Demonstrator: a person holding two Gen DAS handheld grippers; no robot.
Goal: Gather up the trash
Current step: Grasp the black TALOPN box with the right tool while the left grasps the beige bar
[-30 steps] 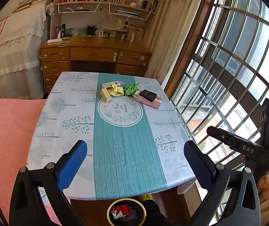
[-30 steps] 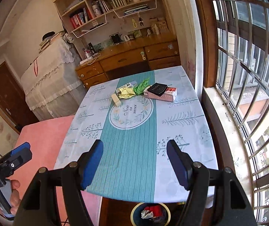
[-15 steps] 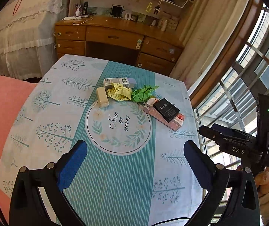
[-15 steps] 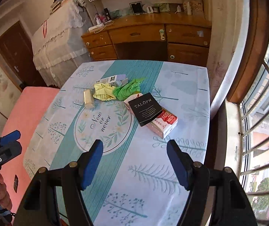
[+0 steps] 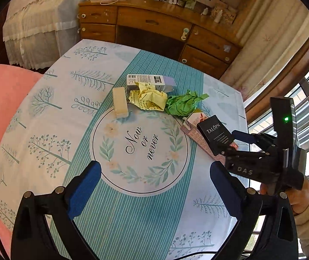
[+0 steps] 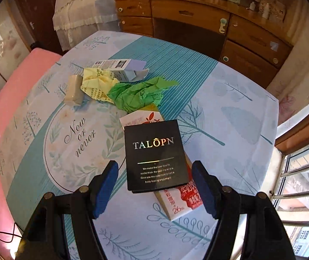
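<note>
On the bench (image 6: 241, 112), under a tree-printed cloth, the trash lies in a loose cluster past the round "Now or never" motif: a red-and-white carton (image 6: 180, 201) with a black TALOPN card (image 6: 154, 153) lying on top of it, crumpled green paper (image 6: 137, 95) touching crumpled yellow paper (image 6: 96, 86), an opened grey-lilac box (image 6: 122, 67) behind them, and a beige block (image 6: 73, 91) beside the yellow paper. The right hand-held gripper (image 6: 154, 186) hangs over the black card, jaws wide and empty. The left hand-held gripper (image 5: 154, 186) hovers over the motif, also wide and empty.
</note>
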